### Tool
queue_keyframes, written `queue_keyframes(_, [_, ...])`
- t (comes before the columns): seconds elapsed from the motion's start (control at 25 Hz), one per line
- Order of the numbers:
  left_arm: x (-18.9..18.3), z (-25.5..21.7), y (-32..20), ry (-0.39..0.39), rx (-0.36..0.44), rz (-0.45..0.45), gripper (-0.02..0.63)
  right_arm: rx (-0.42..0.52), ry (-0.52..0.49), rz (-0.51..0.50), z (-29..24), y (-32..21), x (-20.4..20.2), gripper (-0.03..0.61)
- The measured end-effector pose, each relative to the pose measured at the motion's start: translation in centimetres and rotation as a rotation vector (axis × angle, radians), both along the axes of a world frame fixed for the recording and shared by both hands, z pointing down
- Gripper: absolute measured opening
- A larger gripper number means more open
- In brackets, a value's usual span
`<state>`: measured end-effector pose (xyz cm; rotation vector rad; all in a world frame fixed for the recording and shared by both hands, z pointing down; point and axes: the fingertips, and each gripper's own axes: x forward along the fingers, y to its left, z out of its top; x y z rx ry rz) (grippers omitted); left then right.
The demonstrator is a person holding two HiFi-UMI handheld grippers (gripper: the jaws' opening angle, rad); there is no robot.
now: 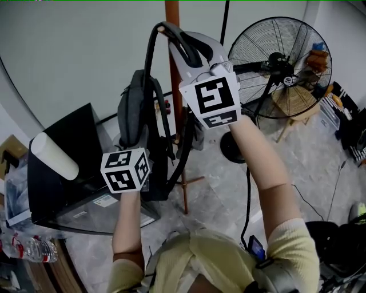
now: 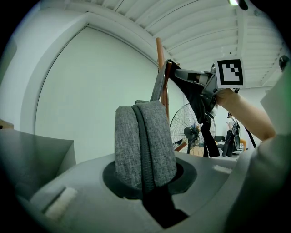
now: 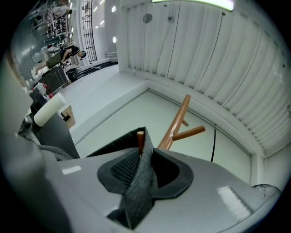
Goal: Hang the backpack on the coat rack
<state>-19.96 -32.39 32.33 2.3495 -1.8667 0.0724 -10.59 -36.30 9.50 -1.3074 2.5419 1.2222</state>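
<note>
A grey backpack (image 1: pixel 137 109) hangs upright in front of the brown coat rack pole (image 1: pixel 171 11). My left gripper (image 1: pixel 137 144) is shut on the backpack's upper body, whose grey fabric and zip (image 2: pixel 138 141) fill the left gripper (image 2: pixel 145 182) jaws. My right gripper (image 1: pixel 181 39) is higher up at the pole and is shut on the backpack's strap (image 1: pixel 151 54). In the right gripper view the strap (image 3: pixel 144 173) runs edge-on between the right gripper (image 3: pixel 136 200) jaws. A brown peg tip (image 3: pixel 141 134) shows just behind the strap, and another peg (image 3: pixel 188 133) branches from the pole (image 3: pixel 178 119).
A big standing fan (image 1: pixel 286 63) is right of the rack, with a wooden stool (image 1: pixel 294 106) behind it. A black case (image 1: pixel 63 171) with a white roll (image 1: pixel 54 155) on it stands at the left. Plastic bottles (image 1: pixel 28 249) lie at the lower left. The rack's feet (image 1: pixel 186 191) spread on the floor.
</note>
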Motion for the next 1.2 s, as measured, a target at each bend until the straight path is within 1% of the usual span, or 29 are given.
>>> queue_keyframes(0.12, [-0.1,0.0,0.0,0.004,-0.001,-0.006,0.089,-0.004,-0.019,-0.002,-0.3,-0.1,0.3,0.087])
queue_keyframes(0.24, [-0.2,0.0,0.1,0.004,-0.005,-0.012,0.089,-0.031,-0.030,-0.005,-0.5,-0.4,0.6,0.050])
queue_keyframes(0.32, [-0.4,-0.1,0.1,0.005,-0.007,-0.017,0.089,-0.056,-0.026,-0.011,-0.6,-0.6,0.7,0.038])
queue_keyframes(0.52, [-0.9,-0.3,0.0,0.016,-0.009,-0.038,0.087,-0.100,-0.025,-0.016,-1.4,-1.1,0.5,0.035])
queue_keyframes(0.76, [-1.2,0.1,-0.2,0.029,-0.027,-0.055,0.087,-0.194,-0.015,-0.025,-1.5,-2.6,0.2,0.035])
queue_keyframes(0.92, [-0.7,0.6,-0.3,0.020,-0.034,-0.046,0.087,-0.190,-0.007,-0.025,-1.3,-2.6,0.1,0.038])
queue_keyframes(1.2, [0.3,2.0,-0.1,0.008,-0.020,-0.025,0.094,-0.123,-0.015,-0.024,-0.3,-1.5,-0.4,0.052])
